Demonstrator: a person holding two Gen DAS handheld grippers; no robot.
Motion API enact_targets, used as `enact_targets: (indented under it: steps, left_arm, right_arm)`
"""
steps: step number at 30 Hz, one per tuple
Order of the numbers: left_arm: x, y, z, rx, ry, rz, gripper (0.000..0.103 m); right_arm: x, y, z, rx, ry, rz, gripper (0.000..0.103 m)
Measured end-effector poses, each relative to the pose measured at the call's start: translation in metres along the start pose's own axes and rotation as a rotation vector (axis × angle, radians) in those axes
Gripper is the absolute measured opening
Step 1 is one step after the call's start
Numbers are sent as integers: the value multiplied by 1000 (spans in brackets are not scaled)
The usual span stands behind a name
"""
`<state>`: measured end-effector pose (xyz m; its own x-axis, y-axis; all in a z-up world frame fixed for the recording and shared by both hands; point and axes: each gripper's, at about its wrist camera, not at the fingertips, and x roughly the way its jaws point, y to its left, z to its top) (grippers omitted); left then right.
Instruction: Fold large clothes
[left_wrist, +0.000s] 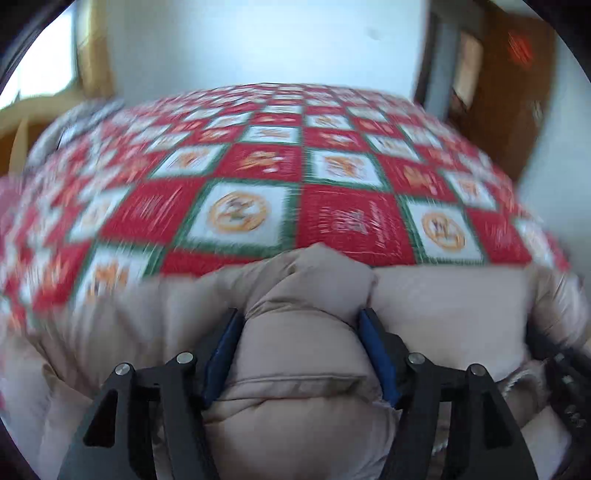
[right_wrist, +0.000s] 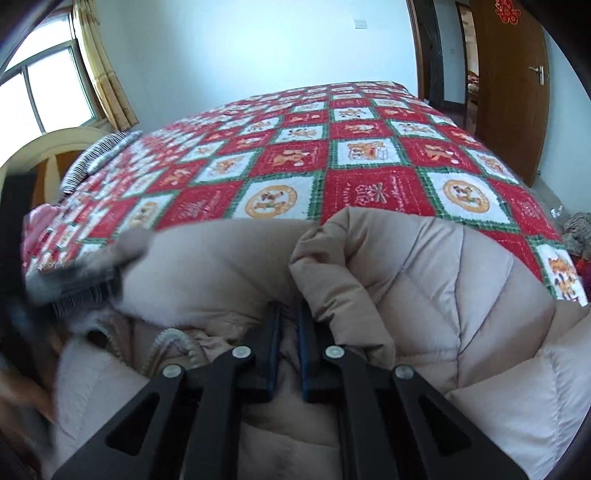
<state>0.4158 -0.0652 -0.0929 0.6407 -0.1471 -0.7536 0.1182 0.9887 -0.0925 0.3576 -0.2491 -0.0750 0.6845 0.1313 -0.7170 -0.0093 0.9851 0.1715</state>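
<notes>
My left tool (left_wrist: 301, 321) stands with its blue pads apart, a puffy fold of the beige down jacket (left_wrist: 303, 354) bulging between them; the view is blurred. My right tool (right_wrist: 288, 314) has its pads nearly together, clamped on a thin fold of the same jacket (right_wrist: 424, 295). The jacket lies at the near edge of the bed, on a red, white and green checkered quilt (right_wrist: 369, 155). Behind are a window (right_wrist: 48, 88), yellow curtain (right_wrist: 103, 74) and wooden door (right_wrist: 513, 85).

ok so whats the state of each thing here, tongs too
left tongs: open, straddling a puffy fold
right tongs: shut on a thin pinch of jacket
beige puffer jacket: bunched, partly folded on the quilt
quilt: spread flat
door: open
</notes>
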Motion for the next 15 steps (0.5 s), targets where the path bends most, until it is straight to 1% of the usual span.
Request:
enact_targets:
  steps: [1,2,4,6,7,8,9,10,11,12,13,14,15]
  left_arm:
    - [3,4,0,-20,11,-17,67]
    - [6,3,1,-19,20,-17,68]
    - [9,-3,2,13,21,15,68]
    - [9,-8,-1,27,16,32,69]
    - [11,-8,0,25,17,31,69]
    - [11,-7,0,25,17,29,69]
    - [11,-7,0,28,16,32,69]
    - [12,-9,0,33,14,37,69]
    - [12,-10,-1,36,13,40,69]
    - [11,-9,-2,36,13,39,69]
    - [11,-8,-2,34,13,37,69]
    - [11,-8,-2,31,12,33,69]
    - [10,-7,-2,26,9,25,69]
  right_arm:
    - [0,1,0,-3,1,-5,8]
    - [0,3,1,-9,2,-14,9]
    - [-1,7,2,-16,6,-34,9]
    - [-8,12,6,-21,10,-77,9]
    - [-16,16,9,-22,-7,-84,15]
    - [-26,21,14,-22,-41,-69,19]
    - [-33,26,18,-27,-70,-63,19]
    - [-39,31,25,-37,-96,-71,21]
    - [-39,35,31,-47,-104,-93,31]
    - [-35,37,34,-52,-96,-112,40]
    - [-20,37,36,-64,-53,-140,55]
    - [-7,35,34,-72,-10,-166,55]
    - [12,30,26,-79,55,-191,55]
